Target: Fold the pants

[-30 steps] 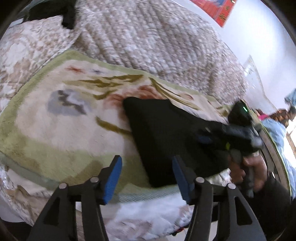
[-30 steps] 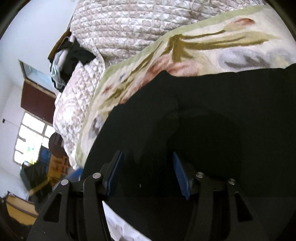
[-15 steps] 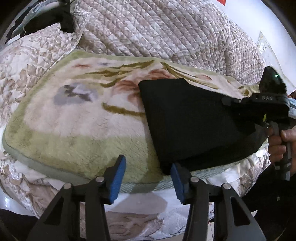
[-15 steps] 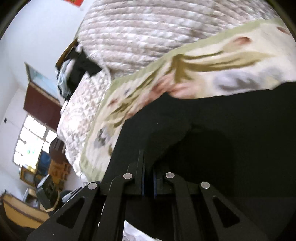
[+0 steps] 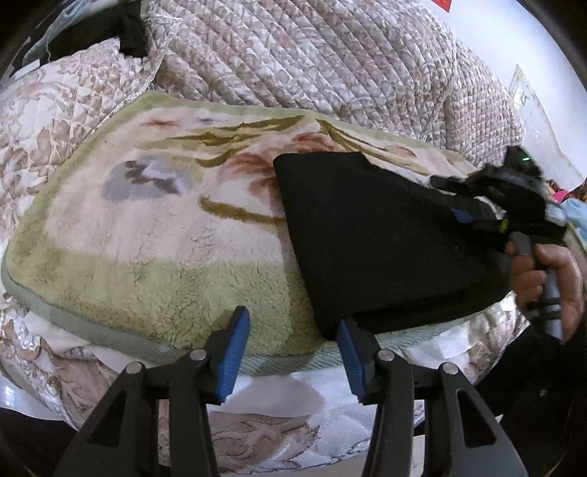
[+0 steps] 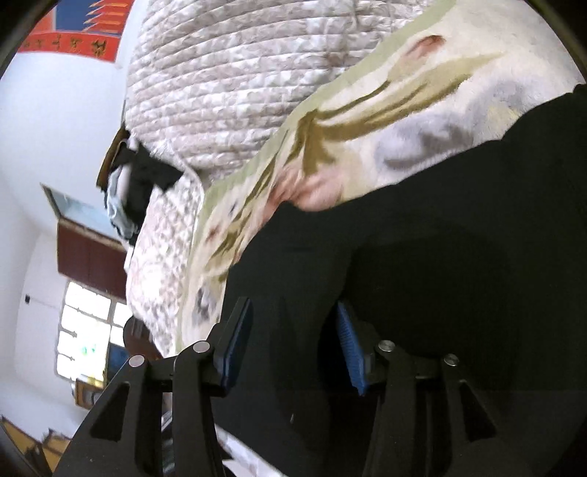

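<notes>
Already folded to a dark slab, the pants [image 5: 381, 242] lie on the floral blanket [image 5: 146, 257], long axis running right from the left gripper [image 5: 293, 352], whose half-open, empty jaws flank the near corner. Nearer is the right gripper [image 6: 290, 345], directly over the cloth, its jaws opening and pinching nothing.

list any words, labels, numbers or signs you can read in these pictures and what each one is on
No text reads clearly enough to quote.
Red and blue wall poster: a row of dark characters along its red lower band, too blurred to read.
Black handheld gripper body above the folded black pants: a small green light, no legible lettering.
Floral fleece blanket and quilted floral bedspread: patterns only, no writing.
</notes>
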A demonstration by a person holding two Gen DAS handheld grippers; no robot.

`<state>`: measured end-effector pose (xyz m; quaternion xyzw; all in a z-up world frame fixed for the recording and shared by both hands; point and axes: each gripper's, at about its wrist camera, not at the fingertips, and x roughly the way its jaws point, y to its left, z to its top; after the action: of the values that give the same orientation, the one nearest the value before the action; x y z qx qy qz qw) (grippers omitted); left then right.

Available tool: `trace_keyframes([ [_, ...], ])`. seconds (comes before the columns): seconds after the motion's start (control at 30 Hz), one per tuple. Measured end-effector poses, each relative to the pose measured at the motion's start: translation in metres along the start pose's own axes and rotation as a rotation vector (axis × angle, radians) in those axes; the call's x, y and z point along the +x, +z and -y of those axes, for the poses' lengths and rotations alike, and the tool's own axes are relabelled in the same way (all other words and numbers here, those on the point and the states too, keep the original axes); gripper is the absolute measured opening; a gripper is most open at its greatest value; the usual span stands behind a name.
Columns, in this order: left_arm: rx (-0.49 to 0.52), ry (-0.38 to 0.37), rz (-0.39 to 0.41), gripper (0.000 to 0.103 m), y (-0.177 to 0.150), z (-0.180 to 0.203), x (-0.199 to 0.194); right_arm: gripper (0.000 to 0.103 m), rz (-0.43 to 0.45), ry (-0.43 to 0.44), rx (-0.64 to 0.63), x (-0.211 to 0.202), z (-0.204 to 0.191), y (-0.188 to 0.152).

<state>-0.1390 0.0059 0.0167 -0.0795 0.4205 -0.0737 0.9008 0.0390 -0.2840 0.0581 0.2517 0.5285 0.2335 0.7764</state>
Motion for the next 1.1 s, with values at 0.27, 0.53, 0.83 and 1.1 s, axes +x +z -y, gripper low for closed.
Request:
trace_keyframes([
  [0.27, -0.001, -0.019, 0.016, 0.051, 0.003, 0.000, -0.012, 0.006, 0.097, 0.024, -0.149, -0.012, -0.029, 0.008],
  [0.53, -0.010, -0.017, 0.032, 0.051, 0.007, -0.005, -0.025, 0.007, 0.182, -0.193, -0.120, -0.052, -0.012, 0.000],
  [0.83, -0.010, -0.050, 0.093, 0.051, 0.034, 0.003, -0.024, 0.007, 0.000, -0.225, -0.352, -0.028, -0.050, -0.074],
  [1.1, 0.043, -0.048, -0.028, 0.029, 0.010, 0.015, 0.017, 0.007, -0.042, -0.295, -0.372, -0.022, -0.040, -0.094],
])
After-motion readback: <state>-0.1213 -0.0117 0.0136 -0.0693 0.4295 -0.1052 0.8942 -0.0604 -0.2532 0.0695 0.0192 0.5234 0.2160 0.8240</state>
